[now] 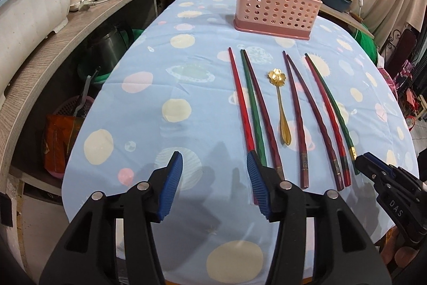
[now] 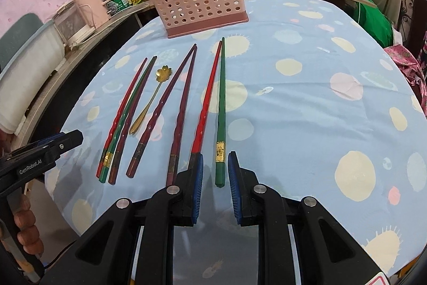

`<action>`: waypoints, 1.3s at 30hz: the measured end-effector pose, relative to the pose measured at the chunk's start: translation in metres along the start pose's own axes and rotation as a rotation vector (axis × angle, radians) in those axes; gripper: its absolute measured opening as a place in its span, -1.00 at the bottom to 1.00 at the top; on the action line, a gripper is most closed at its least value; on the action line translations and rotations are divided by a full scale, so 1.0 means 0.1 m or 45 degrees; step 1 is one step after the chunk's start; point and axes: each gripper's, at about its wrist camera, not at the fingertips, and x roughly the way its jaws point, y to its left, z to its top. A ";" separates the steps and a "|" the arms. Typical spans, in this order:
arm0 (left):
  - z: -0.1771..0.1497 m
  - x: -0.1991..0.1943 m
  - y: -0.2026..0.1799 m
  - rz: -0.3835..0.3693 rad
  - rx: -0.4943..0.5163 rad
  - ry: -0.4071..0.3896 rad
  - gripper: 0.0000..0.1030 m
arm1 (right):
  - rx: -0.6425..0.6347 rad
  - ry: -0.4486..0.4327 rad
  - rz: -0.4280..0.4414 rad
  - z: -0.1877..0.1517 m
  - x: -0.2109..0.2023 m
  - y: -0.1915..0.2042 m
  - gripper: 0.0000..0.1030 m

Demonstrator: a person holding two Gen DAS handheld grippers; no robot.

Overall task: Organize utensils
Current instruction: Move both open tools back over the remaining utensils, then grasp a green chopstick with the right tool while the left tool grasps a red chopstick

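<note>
Now your left gripper hangs low over the pale blue tablecloth with cream and pink planet spots, its blue ribbed pads spread wide with nothing between them; its right pad sits over the near end of the red lacquered chopstick. Just beside that lie a green chopstick and a dark maroon chopstick, then the gold flower-headed spoon, a pair of maroon chopsticks meeting at their far tips, a second red chopstick and a gold-banded green chopstick. Your right gripper stands narrowly parted astride that last green one's near end, pads just off it. Beyond the row, the pink perforated plastic utensil holder stands upright.
</note>
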 end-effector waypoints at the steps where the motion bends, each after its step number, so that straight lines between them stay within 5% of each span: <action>1: -0.01 0.01 -0.01 -0.001 0.003 0.006 -0.07 | -0.001 0.002 0.000 0.00 0.01 0.00 -0.61; 9: -0.04 0.11 -0.05 -0.028 0.007 0.041 -0.07 | -0.009 0.006 -0.015 0.02 0.11 0.00 -0.62; 16: -0.06 0.15 -0.07 -0.052 0.000 0.062 -0.07 | -0.029 -0.010 -0.053 0.00 0.11 -0.02 -0.86; 39: -0.12 0.27 -0.10 -0.048 0.000 0.083 -0.07 | 0.018 0.000 -0.019 -0.04 0.08 -0.10 -0.86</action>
